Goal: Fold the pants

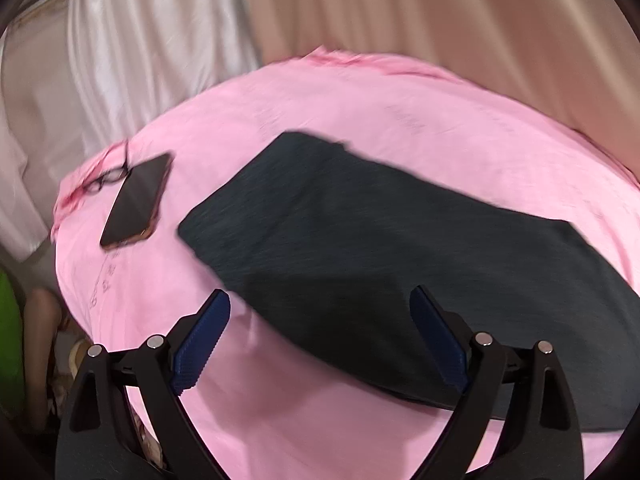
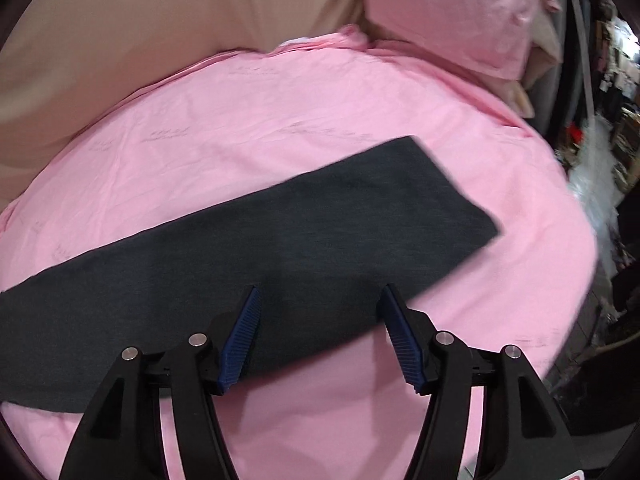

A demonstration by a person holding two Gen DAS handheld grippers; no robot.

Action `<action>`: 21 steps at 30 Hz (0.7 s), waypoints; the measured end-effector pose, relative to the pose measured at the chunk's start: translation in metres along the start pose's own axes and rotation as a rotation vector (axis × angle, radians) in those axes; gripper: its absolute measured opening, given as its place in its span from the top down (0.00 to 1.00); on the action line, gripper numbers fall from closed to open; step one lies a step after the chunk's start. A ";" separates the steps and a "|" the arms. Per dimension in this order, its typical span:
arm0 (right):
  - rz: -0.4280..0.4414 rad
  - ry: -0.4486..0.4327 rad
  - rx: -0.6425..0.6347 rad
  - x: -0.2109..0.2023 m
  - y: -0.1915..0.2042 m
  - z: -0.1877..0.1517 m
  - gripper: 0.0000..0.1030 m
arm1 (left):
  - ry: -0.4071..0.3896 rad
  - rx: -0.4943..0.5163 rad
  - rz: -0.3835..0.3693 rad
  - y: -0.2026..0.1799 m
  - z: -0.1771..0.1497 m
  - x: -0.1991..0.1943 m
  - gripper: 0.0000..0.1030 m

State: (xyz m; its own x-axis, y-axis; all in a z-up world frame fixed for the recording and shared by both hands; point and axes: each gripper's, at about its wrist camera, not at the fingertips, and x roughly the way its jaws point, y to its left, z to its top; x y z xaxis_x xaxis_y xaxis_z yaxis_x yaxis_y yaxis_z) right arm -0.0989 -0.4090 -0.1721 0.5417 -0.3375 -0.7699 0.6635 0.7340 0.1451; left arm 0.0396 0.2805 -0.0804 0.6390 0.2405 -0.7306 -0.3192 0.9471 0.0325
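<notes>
Dark grey pants (image 1: 360, 248) lie flat in a long folded strip on a pink bed sheet (image 1: 328, 100). In the left wrist view the strip runs from the middle to the right edge. My left gripper (image 1: 320, 300) is open and empty, above the near edge of the strip's left end. In the right wrist view the pants (image 2: 248, 248) run from the left edge to the right of centre. My right gripper (image 2: 320, 292) is open and empty, above the strip's near edge.
A phone (image 1: 136, 200) and eyeglasses (image 1: 108, 176) lie on the sheet left of the pants. A pink pillow (image 2: 452, 12) is at the far right of the bed. Beige curtains (image 1: 440, 12) hang behind. Room clutter (image 2: 608, 128) is on the right.
</notes>
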 end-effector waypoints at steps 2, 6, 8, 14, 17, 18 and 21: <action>-0.036 -0.019 0.056 -0.003 -0.028 0.004 0.38 | -0.014 0.034 -0.031 -0.016 0.000 -0.009 0.13; -0.042 -0.013 0.166 0.003 -0.080 0.012 0.32 | -0.016 0.119 -0.073 -0.062 -0.008 -0.023 0.12; 0.023 0.004 0.217 0.010 -0.099 0.014 0.32 | -0.014 0.172 -0.078 -0.086 -0.014 -0.029 0.12; 0.130 -0.021 0.205 0.024 -0.103 0.024 0.30 | 0.009 0.253 -0.125 -0.139 -0.034 -0.047 0.12; 0.161 -0.028 0.162 0.031 -0.095 0.031 0.30 | 0.008 0.283 -0.133 -0.157 -0.041 -0.055 0.10; 0.166 -0.031 0.145 0.034 -0.094 0.033 0.30 | 0.008 0.292 -0.135 -0.161 -0.042 -0.057 0.09; 0.153 -0.047 0.092 0.035 -0.087 0.033 0.31 | 0.014 0.308 -0.133 -0.170 -0.045 -0.059 0.09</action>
State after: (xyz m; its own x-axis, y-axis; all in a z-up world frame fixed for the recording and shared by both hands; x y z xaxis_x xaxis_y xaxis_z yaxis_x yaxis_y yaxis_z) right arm -0.1205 -0.5038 -0.1911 0.6622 -0.2551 -0.7045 0.6149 0.7224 0.3164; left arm 0.0246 0.0954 -0.0733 0.6503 0.1091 -0.7518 -0.0054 0.9903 0.1391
